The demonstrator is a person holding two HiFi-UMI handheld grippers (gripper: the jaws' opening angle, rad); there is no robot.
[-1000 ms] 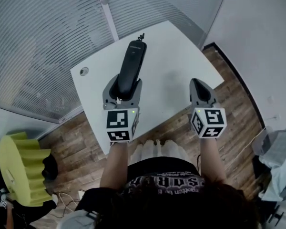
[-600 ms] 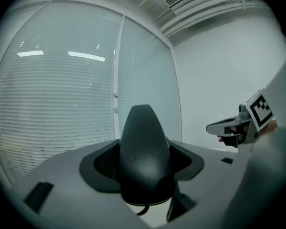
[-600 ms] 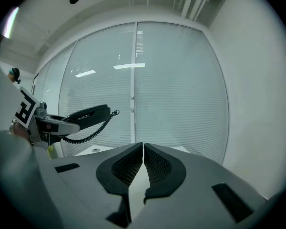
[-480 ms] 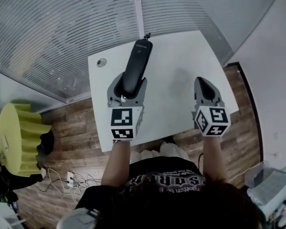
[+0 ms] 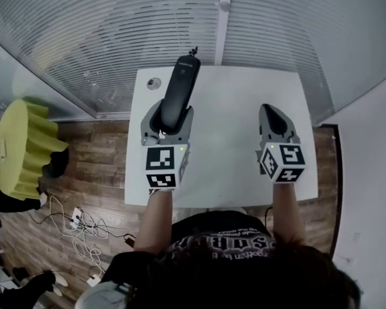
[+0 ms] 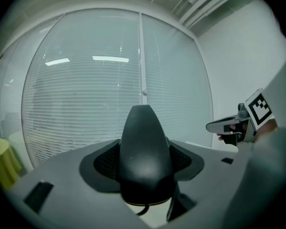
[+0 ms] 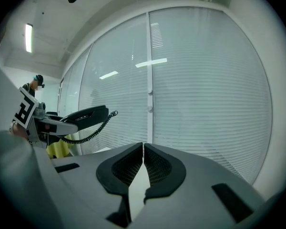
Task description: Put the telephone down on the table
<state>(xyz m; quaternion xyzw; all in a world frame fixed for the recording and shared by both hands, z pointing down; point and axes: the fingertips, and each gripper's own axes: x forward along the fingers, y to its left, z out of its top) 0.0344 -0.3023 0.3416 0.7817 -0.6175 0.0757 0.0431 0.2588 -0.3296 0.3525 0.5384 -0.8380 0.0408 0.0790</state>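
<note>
My left gripper (image 5: 168, 118) is shut on a black telephone handset (image 5: 179, 92), held above the white table (image 5: 225, 95) and pointing away from me. In the left gripper view the handset (image 6: 144, 151) fills the gap between the pads. A coiled black cord (image 7: 90, 130) hangs from its far end in the right gripper view, where the handset (image 7: 86, 114) shows at left. My right gripper (image 5: 275, 122) hovers over the table's right half, shut and empty; its pads touch (image 7: 143, 163).
A small round cable port (image 5: 154, 82) sits in the table's far left corner. Frosted glass walls with blinds (image 5: 116, 31) stand just beyond the table. A yellow-green stool (image 5: 19, 147) is on the wooden floor at left, with cables (image 5: 83, 230) nearby.
The head view has swung, so the table now appears squarer and centred under both grippers. The handset stays gripped in the left gripper; both grippers keep their pose.
</note>
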